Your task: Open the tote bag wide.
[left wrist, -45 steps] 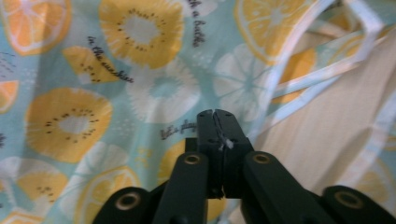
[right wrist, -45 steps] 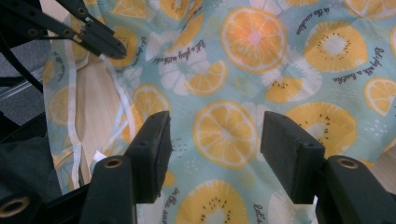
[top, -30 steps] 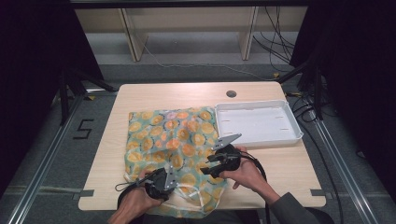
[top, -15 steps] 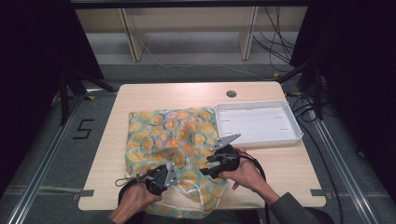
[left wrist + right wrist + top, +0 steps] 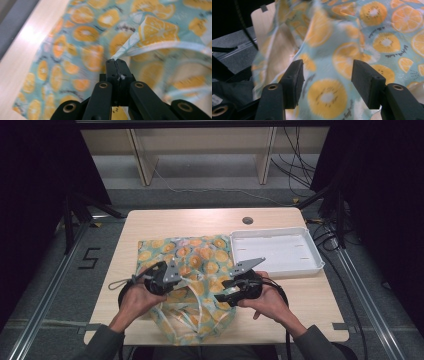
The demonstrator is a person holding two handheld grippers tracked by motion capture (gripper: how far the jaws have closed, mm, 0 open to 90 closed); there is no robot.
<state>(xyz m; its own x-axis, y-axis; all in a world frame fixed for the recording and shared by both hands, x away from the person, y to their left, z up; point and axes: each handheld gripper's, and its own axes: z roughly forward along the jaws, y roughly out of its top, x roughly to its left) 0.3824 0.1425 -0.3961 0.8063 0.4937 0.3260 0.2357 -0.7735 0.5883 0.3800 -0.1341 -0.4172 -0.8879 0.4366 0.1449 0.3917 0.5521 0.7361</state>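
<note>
A teal cloth bag printed with orange and kiwi slices lies spread on the wooden table, its white handles toward the near edge. My left gripper is raised over the bag's near left part. In the left gripper view its jaws are shut on a white-trimmed edge of the bag, which is pulled up taut. My right gripper hovers over the bag's near right part. In the right gripper view its jaws stand open just above the printed cloth, which lies below the gap and is not pinched.
A white shallow tray with nothing in it sits to the right of the bag, touching its edge. A round cable hole is in the tabletop behind the tray. Bare wood shows at the back and the far left.
My left gripper closed on the bag's edge, then rose and moved toward the table's middle, lifting that edge. The right gripper has stayed in place, open.
</note>
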